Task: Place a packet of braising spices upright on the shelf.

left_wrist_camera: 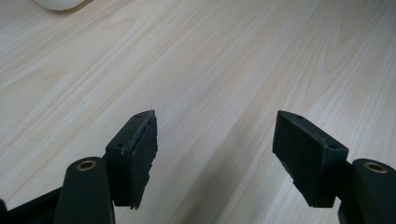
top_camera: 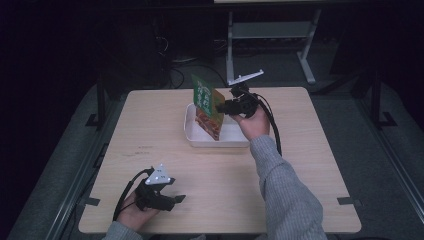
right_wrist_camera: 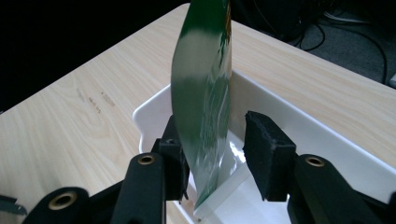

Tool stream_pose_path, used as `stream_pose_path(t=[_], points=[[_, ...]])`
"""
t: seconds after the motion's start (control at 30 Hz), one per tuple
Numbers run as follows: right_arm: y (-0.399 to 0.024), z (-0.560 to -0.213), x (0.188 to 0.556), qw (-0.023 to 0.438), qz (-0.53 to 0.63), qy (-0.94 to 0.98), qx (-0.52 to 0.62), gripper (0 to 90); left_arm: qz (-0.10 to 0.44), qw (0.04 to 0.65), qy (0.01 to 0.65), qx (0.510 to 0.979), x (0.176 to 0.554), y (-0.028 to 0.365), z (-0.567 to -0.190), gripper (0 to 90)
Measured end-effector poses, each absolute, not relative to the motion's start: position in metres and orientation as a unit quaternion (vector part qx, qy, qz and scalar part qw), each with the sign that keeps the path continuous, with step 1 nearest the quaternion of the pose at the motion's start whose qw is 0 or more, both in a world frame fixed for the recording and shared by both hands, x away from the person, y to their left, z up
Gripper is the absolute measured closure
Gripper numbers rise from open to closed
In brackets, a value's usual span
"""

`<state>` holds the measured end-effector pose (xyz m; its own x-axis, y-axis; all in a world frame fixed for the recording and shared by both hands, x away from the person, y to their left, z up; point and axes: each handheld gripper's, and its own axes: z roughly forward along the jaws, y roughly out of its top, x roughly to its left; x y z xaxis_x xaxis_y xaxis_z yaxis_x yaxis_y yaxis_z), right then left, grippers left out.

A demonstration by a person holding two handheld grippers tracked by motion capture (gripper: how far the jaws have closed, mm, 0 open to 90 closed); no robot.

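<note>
A green and red snack packet (top_camera: 207,107) stands on edge, leaning, in a white tray (top_camera: 192,135) at the table's far middle. My right gripper (top_camera: 223,106) is at the packet's right edge, held by a hand in a grey sleeve. In the right gripper view the packet (right_wrist_camera: 203,116) sits between the jaws over the tray (right_wrist_camera: 144,112); it rests against the left jaw, with a gap to the right one, so my right gripper (right_wrist_camera: 215,135) is open. My left gripper (top_camera: 177,199) lies low at the near left, open over bare wood (left_wrist_camera: 215,116).
The light wooden table (top_camera: 300,150) has dark floor all round it. A white metal frame (top_camera: 270,30) and cables (top_camera: 180,65) lie beyond the far edge. A corner of the tray (left_wrist_camera: 60,3) shows at the top of the left gripper view.
</note>
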<state>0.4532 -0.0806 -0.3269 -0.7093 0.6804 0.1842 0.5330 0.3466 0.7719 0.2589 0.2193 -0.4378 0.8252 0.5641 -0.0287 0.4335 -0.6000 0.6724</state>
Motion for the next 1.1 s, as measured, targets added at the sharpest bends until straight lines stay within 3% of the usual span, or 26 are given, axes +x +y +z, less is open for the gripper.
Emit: stream_pose_path(t=[1.1], points=[[-0.126, -0.333, 0.414, 0.042, 0.42, 0.833, 0.358, 47.5, 0.091, 0.345, 0.283, 0.89, 0.259, 0.219, -0.439, 29.8]])
